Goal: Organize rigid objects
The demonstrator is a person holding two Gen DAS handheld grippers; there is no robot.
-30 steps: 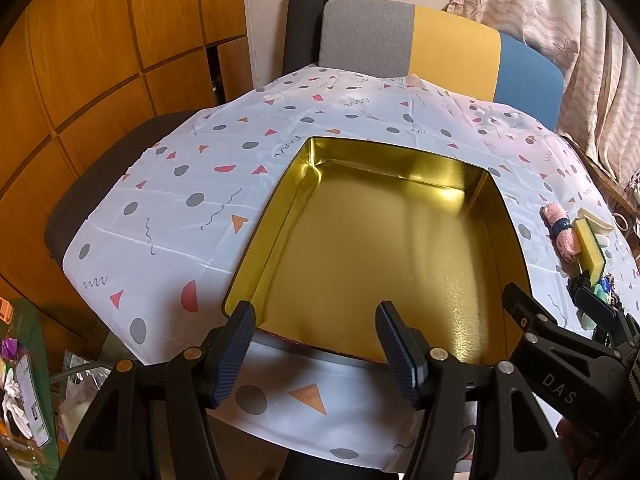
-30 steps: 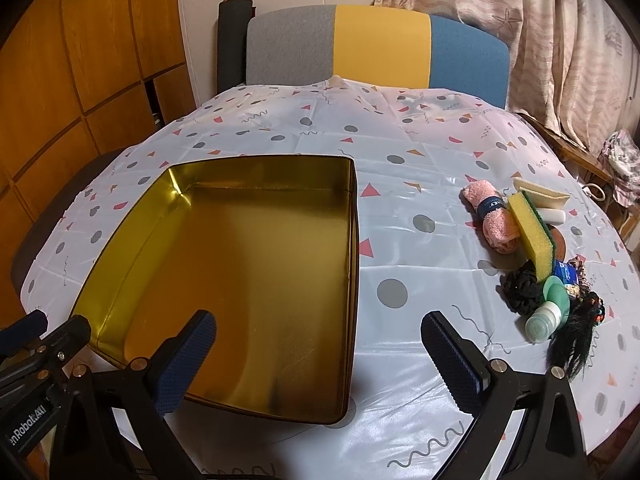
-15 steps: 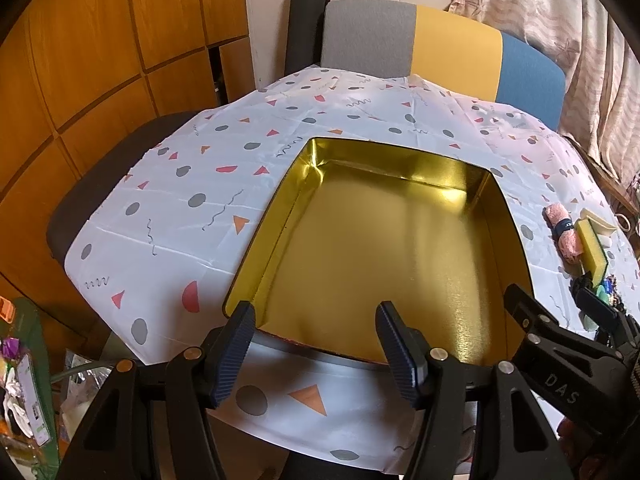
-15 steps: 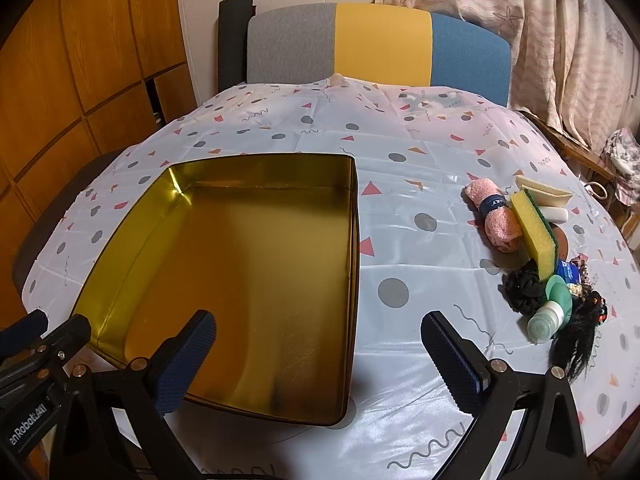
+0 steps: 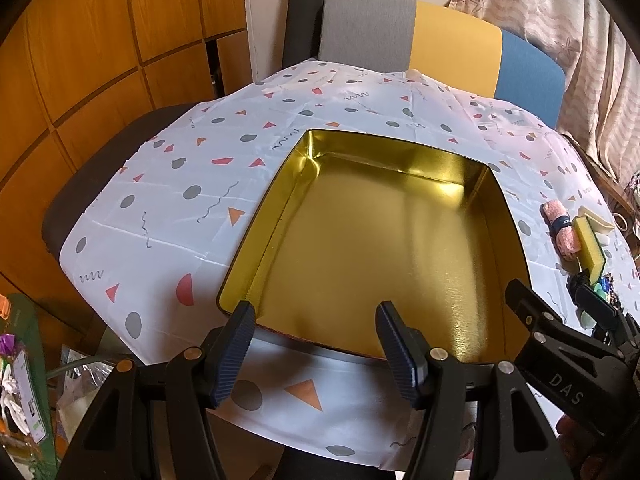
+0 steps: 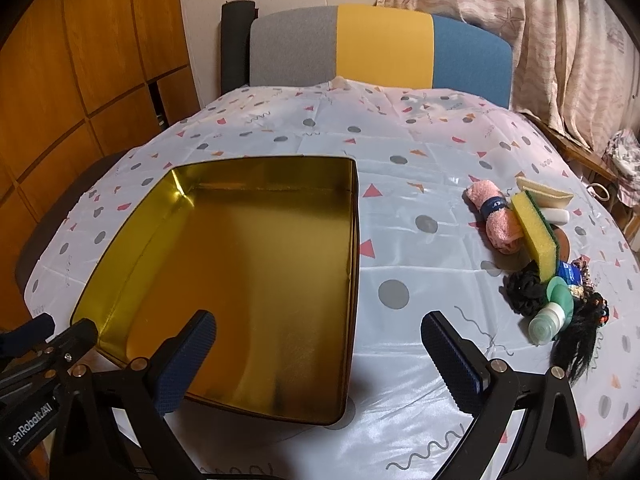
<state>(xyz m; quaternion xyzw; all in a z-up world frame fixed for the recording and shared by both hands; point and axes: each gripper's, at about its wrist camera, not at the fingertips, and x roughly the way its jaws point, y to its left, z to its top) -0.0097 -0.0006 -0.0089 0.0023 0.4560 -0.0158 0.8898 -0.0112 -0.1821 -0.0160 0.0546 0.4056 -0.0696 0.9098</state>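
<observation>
- Nothing has shifted since the earlier frames: both grippers hang where they were and every item lies as before.
- Left gripper (image 5: 316,344): fingers spread apart, nothing between them, poised above the near edge of the gold tin (image 5: 384,248).
- Right gripper (image 6: 318,354): fingers spread wide and empty, straddling the tin's near right corner.
- Gold tin (image 6: 248,280): open, rectangular, nothing inside, resting on the patterned tablecloth (image 6: 400,184).
- Clutter sits well to the right of the tin, apart from it: rolled pink towel (image 6: 494,216), yellow sponge (image 6: 536,236) leaning on the pile, small green bottle (image 6: 554,312) on its side, black scrunchie (image 6: 526,292) and black hair piece (image 6: 576,340).
- Beyond the table stands a chair (image 6: 380,52) with a grey, yellow and blue back.
</observation>
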